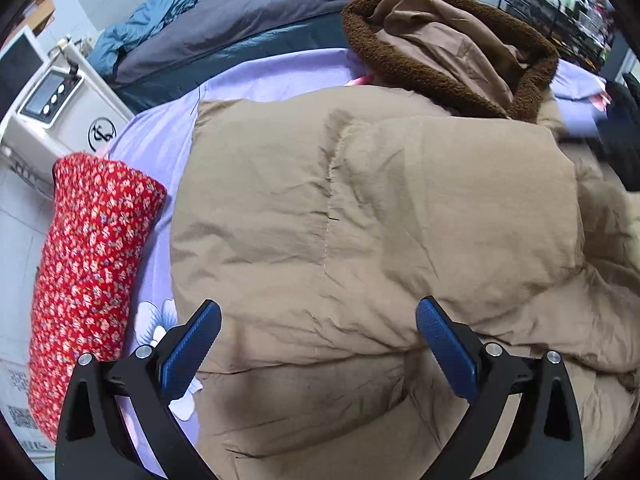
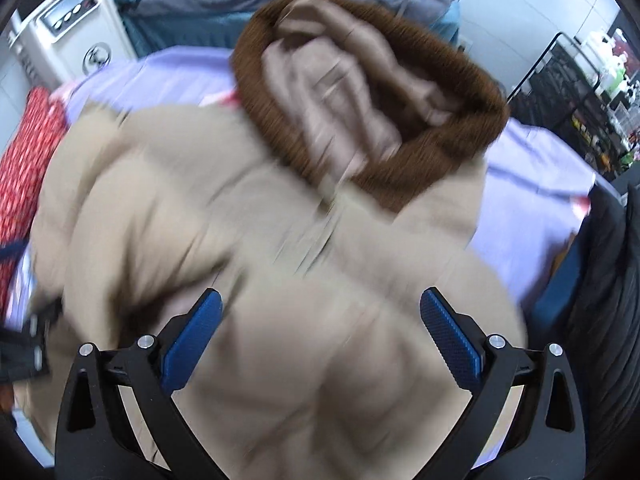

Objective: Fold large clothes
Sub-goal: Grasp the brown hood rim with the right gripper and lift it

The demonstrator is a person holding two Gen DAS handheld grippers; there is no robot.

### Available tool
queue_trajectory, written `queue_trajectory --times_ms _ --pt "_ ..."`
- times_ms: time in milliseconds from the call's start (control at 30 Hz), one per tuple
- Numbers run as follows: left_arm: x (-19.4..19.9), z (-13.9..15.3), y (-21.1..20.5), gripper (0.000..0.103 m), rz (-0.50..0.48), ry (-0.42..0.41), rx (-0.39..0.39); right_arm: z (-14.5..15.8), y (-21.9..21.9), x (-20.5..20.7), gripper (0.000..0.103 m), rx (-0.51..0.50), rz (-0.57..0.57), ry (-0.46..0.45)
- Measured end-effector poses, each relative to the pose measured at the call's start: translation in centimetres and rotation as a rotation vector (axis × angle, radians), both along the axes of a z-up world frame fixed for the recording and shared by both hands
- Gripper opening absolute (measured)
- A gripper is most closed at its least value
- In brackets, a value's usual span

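My left gripper (image 1: pixel 318 322) stands wide, nothing between the blue pads (image 1: pixel 192 350). Both fingers hover over the near part of the coat (image 1: pixel 360 208), pointed forward along its back toward the hood. I cannot tell whether the pad tips touch the cloth.

My right gripper (image 2: pixel 320 314) is also spread wide and empty, blue pads (image 2: pixel 452 344) well apart. It looks down and forward over the coat (image 2: pixel 280 280). This view is smeared with motion blur, so fine detail of the fabric is lost here.

The coat is a tan padded one, lying flat on a lilac sheet (image 1: pixel 264 80) on the bed. In the left view its sides look folded in, giving a roughly squared panel with a stitched seam up the middle. The hood (image 1: pixel 448 40) lies open at the far end, its brown fleecy trim (image 1: pixel 400 68) ringing a paler lining. In the right view the hood (image 2: pixel 360 92) sits straight ahead of the fingers.

Left of the coat, at the bed edge, lies a red floral bundle (image 1: pixel 92 264), just beside it but with a strip of sheet between. Beyond stands a white machine (image 1: pixel 52 100) with a small screen and round buttons. Grey bedding (image 1: pixel 240 12) and a blue garment (image 1: pixel 144 24) lie farther back. A black wire rack (image 1: pixel 560 12) stands far right.
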State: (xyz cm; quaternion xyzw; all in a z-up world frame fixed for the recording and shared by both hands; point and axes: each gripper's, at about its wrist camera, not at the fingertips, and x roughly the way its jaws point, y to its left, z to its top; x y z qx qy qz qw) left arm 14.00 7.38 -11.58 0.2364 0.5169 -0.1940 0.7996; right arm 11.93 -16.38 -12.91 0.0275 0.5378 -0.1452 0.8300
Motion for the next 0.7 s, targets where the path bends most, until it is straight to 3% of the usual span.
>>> queue_trajectory --times_ms 100,267,367,467,567,667,700 --pt "-0.7 0.3 -0.1 0.096 -0.037 -0.035 0.041 1.3 -4.2 4.5 0.094 -0.103 -0.003 -0.011" --pt "-1.6 1.1 1.3 0.096 -0.039 -0.067 0.080 3.0 -8.6 10.3 0.087 -0.167 -0.007 -0.035" --pt "-1.7 1.3 2.3 0.096 -0.010 -0.061 0.098 2.3 -9.2 13.8 0.083 -0.215 0.035 0.027" --pt "-1.6 1.4 2.9 0.096 0.009 -0.067 0.107 0.0 -9.4 16.4 0.066 -0.267 0.046 0.139" --pt "-1.2 1.8 3.2 0.096 0.040 -0.066 0.090 -1.0 -8.7 17.2 0.058 -0.307 0.097 0.172" --pt "-0.9 2.0 3.2 0.096 0.060 -0.052 0.066 -1.1 -7.6 16.9 0.016 -0.383 0.143 0.178" --pt "-0.9 2.1 3.1 0.096 0.065 -0.051 0.059 -0.4 -7.3 16.3 0.015 -0.384 0.141 0.137"
